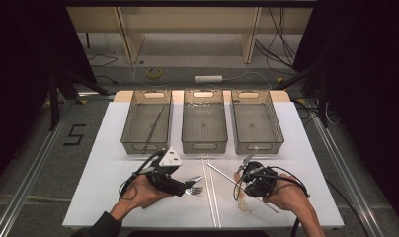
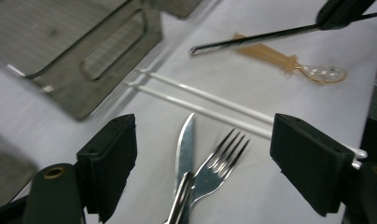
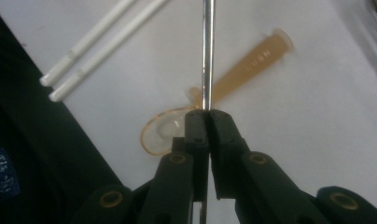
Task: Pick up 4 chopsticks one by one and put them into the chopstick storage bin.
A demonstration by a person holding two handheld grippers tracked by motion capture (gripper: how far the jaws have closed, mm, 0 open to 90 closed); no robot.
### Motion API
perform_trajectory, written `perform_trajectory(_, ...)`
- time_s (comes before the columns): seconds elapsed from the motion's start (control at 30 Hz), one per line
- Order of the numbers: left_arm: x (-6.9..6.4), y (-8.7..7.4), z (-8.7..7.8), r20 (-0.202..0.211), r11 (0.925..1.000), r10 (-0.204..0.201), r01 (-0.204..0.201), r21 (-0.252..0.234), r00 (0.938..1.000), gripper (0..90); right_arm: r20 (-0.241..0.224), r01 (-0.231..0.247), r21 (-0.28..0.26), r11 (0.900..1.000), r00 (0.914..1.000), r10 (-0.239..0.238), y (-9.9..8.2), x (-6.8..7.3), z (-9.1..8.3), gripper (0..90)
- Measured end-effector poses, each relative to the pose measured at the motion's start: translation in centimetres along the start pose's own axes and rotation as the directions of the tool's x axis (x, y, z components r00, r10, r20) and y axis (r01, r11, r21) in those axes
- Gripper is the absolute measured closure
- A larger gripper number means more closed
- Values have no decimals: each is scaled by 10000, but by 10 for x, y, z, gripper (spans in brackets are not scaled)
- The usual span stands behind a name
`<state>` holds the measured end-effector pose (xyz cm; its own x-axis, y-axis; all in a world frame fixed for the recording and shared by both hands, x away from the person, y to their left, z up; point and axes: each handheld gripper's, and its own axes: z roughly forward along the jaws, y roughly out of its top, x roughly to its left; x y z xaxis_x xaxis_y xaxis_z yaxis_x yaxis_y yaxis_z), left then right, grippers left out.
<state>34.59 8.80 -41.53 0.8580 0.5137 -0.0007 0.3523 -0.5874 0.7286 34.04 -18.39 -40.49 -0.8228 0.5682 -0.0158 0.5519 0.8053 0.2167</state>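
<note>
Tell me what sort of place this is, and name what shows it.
Probably a lab or studio set up for recording tabletop handling, not a home kitchen. A white table stands on a bare floor between black curtains, three smoky transparent plastic bins are lined up in a row, and loose cables trail behind.

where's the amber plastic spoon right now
In the high view the amber spoon lies flat on the white table, front right, right of the white chopsticks, just beneath the right gripper, which clamps a metal chopstick.

left gripper [image 1: 186, 188]: over fork [image 1: 193, 189] | right gripper [image 1: 243, 174]: gripping metal chopstick [image 1: 222, 175] | three trays [image 1: 204, 146] behind
</note>
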Motion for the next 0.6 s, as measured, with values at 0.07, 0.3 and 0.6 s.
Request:
perform_trajectory(0.07,-4,4,4,83,9997,258,-259,47,9996,221,-63,310,-2,9995,9995,-310,4,5,0,869)
perform_trajectory(0.3,-11,10,13,356,9949,908,-922,408,9952,232,-185,1125,103,9936,9935,-1123,15,20,4,869)
perform_trajectory(0.6,-19,5,21,662,9804,1635,-1696,999,9843,286,-351,1786,161,9838,9834,-1780,22,34,4,868)
